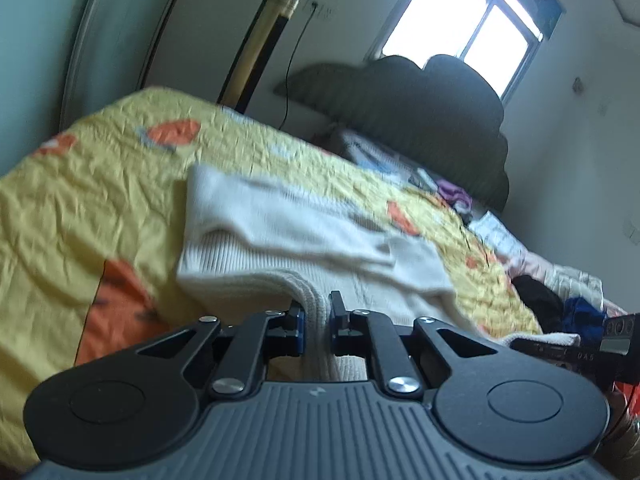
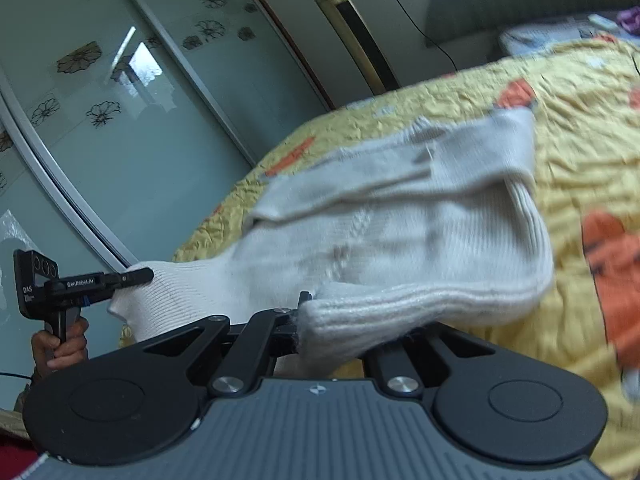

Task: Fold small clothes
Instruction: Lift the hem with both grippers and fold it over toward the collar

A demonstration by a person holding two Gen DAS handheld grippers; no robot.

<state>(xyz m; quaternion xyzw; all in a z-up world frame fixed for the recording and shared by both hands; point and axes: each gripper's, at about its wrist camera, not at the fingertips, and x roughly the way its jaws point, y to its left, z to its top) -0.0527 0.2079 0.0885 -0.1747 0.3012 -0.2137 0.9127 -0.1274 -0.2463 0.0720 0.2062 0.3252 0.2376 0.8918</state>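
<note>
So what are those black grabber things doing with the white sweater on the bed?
A person is folding a small white knitted sweater on a bed with a yellow and orange quilt. They hold a grabber in each hand. The left gripper is shut on the ribbed hem at one corner, and the right gripper is shut on the other corner. Both corners are lifted off the quilt, while the top of the sweater and its folded-in sleeves lie on it.

black left tool (image 1: 318, 320) with blue pads, silver screws, ribbed grey body; right tool (image 2: 304, 312) alike.
</note>
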